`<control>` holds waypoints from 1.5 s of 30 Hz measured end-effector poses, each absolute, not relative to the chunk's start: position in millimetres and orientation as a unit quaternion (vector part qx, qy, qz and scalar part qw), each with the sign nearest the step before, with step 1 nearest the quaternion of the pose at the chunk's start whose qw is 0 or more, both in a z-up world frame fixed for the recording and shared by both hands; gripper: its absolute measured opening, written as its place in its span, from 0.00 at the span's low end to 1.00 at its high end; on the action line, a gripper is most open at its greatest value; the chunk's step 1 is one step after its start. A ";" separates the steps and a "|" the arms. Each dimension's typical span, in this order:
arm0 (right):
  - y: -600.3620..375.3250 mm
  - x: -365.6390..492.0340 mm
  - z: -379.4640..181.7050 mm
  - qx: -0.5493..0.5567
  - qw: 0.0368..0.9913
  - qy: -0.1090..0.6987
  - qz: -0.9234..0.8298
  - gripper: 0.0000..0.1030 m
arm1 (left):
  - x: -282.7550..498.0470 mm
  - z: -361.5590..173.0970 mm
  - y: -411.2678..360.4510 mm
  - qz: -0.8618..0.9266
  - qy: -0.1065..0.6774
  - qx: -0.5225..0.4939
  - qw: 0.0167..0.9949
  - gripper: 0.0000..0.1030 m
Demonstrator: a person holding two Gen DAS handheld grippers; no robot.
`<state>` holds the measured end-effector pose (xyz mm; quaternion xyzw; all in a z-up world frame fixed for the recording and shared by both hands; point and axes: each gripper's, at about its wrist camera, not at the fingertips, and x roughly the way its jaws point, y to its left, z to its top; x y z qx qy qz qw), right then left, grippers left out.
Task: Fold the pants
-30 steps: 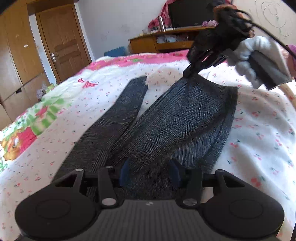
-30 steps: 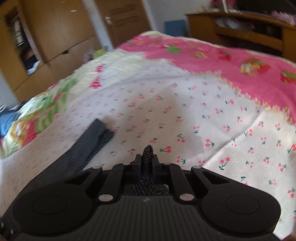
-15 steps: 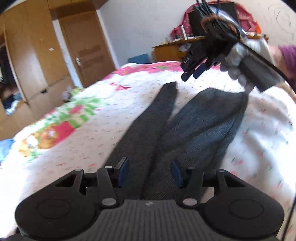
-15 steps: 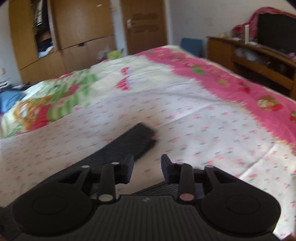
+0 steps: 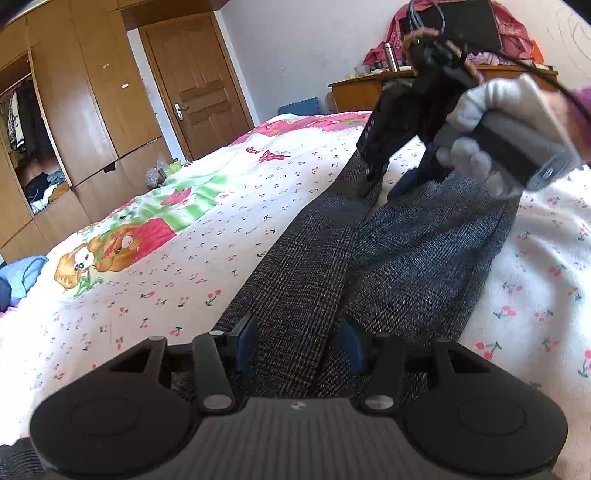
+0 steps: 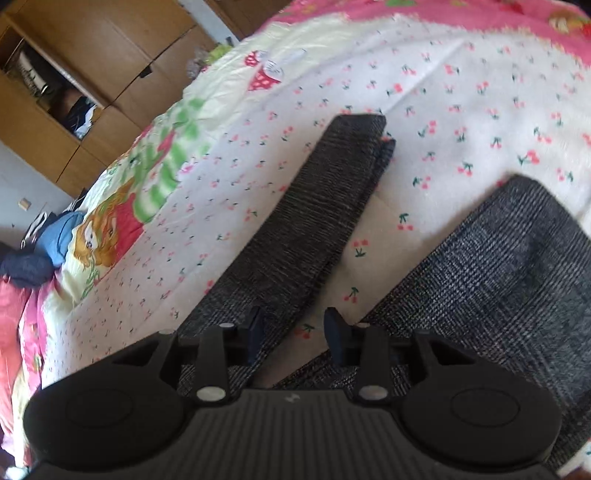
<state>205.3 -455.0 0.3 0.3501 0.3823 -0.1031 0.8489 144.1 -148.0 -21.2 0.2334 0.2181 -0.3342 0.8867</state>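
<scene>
Grey plaid pants (image 5: pixel 317 258) lie on the cherry-print bedsheet (image 5: pixel 184 280). One leg (image 6: pixel 314 206) runs straight away from me. The wider part (image 6: pixel 498 258) lies flat to its right. My left gripper (image 5: pixel 299 341) is open low over the near end of that leg, with the cloth lying between its blue pads (image 5: pixel 245 341). My right gripper (image 6: pixel 294 334) is open over the strip of sheet between leg and wider part, holding nothing. In the left wrist view the right gripper (image 5: pixel 388 182) hangs over the far end of the pants in a gloved hand (image 5: pixel 476 122).
Wooden wardrobes (image 5: pixel 74 110) and a door (image 5: pixel 199 85) stand beyond the bed's left side. A desk (image 5: pixel 354 88) piled with things is at the back. Blue clothes (image 6: pixel 55 236) lie at the bed's left edge. Pink bedding (image 6: pixel 480 22) covers the far end.
The right gripper let go of the fabric it pinched, opened, and swung down toward the gap beside the leg. The left gripper slid left over the leg.
</scene>
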 end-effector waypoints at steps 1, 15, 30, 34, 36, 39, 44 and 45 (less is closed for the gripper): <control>-455.2 207.4 -4.4 0.356 0.848 0.377 -0.105 0.35 | 145.7 -22.8 -150.4 -0.333 0.220 0.233 0.887 0.61; -456.5 190.5 80.5 0.390 0.894 0.217 -0.029 0.06 | 161.1 9.4 -152.5 -0.303 0.193 0.233 0.904 0.29; -475.5 70.6 7.3 0.412 0.877 0.221 -0.107 0.12 | 101.2 -30.3 -159.1 -0.355 0.206 0.374 0.832 0.33; -491.1 75.5 6.5 0.433 0.866 0.226 -0.112 0.21 | 107.8 -23.4 -159.7 -0.343 0.211 0.363 0.840 0.44; -496.2 72.6 10.8 0.434 0.867 0.217 -0.113 0.21 | 106.3 -22.6 -157.8 -0.342 0.214 0.359 0.842 0.45; -500.6 69.3 10.8 0.438 0.865 0.216 -0.114 0.20 | 105.0 -25.2 -156.3 -0.343 0.211 0.356 0.843 0.45; -500.7 75.4 5.4 0.488 0.836 0.229 -0.105 0.23 | 108.8 -21.8 -153.0 -0.342 0.218 0.332 0.851 0.45; -499.5 73.9 7.8 0.482 0.839 0.226 -0.116 0.29 | 109.0 -19.9 -150.3 -0.344 0.218 0.324 0.854 0.45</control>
